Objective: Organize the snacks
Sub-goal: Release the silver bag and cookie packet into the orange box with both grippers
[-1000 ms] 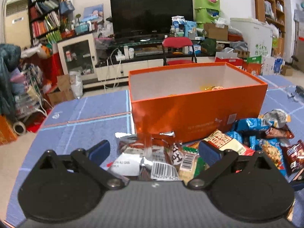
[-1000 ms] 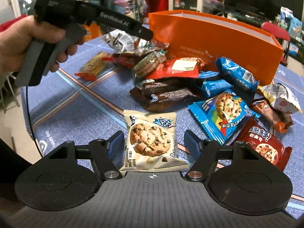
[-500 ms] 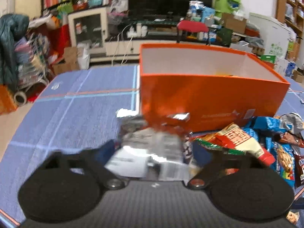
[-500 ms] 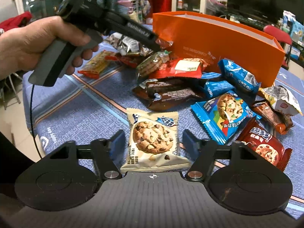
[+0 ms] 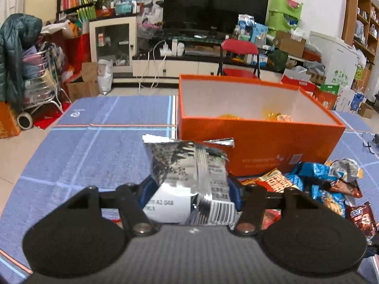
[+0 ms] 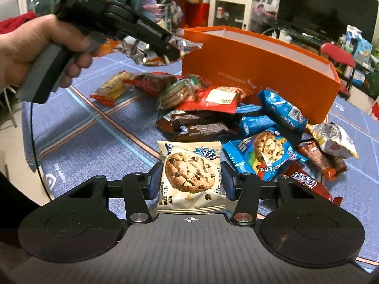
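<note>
Landmark: orange box (image 5: 258,142), open-topped, standing on the blue bench (image 5: 90,156); faint white print on its near wall, too small to read.
Left gripper (image 5: 189,187): fingers closing on a silver foil packet (image 5: 187,177), lifted, just in front of the box's near wall; a barcode and a white label reading "A1 G48" show.
Right gripper (image 6: 190,181): fingers closing on a cream cookie packet (image 6: 189,172), low over the bench, well short of the box; chip-cookie picture, Chinese lettering.
Snack pile (image 6: 236,120): between the cookie packet and the box; blue, red and brown wrappers.
Person's hand (image 6: 30,54): grips the left gripper's handle, left of the box.
</note>
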{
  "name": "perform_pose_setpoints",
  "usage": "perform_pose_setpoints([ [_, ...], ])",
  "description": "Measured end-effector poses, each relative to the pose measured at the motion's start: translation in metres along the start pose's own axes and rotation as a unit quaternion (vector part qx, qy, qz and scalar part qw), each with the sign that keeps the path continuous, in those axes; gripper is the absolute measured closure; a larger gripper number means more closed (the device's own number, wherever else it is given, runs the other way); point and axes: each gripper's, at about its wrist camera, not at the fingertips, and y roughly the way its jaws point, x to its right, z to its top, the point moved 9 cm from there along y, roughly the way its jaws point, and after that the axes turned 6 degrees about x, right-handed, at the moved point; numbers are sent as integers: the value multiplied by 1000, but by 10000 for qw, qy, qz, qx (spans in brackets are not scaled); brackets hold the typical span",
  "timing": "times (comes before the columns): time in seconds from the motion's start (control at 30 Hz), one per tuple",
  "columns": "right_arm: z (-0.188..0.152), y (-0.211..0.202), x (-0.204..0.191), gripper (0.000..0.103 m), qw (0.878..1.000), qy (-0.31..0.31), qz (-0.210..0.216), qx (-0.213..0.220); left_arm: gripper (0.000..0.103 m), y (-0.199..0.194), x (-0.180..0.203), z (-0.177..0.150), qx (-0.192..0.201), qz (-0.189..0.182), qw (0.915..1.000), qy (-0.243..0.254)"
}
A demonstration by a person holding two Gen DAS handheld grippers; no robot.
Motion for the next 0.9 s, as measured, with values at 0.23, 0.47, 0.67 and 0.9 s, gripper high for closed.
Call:
perform_pose_setpoints([
  [0.23, 23, -22, 7, 66, 9987, -62, -365, 357, 44, -30, 4, 14, 258, -107, 9996, -83],
  [0.47, 38, -35, 15, 66, 9967, 85, -600, 534, 44, -53, 11, 30, 453, -315, 9977, -383],
  [0.67, 77, -42, 48, 66, 9920, 233, -893, 861, 44, -45, 17, 49, 502, -298, 9975, -398],
  [0.9, 158, 0, 122, 66, 9850, 596, -1195, 1095, 44, 6, 29, 99, 649, -202, 9964, -501],
])
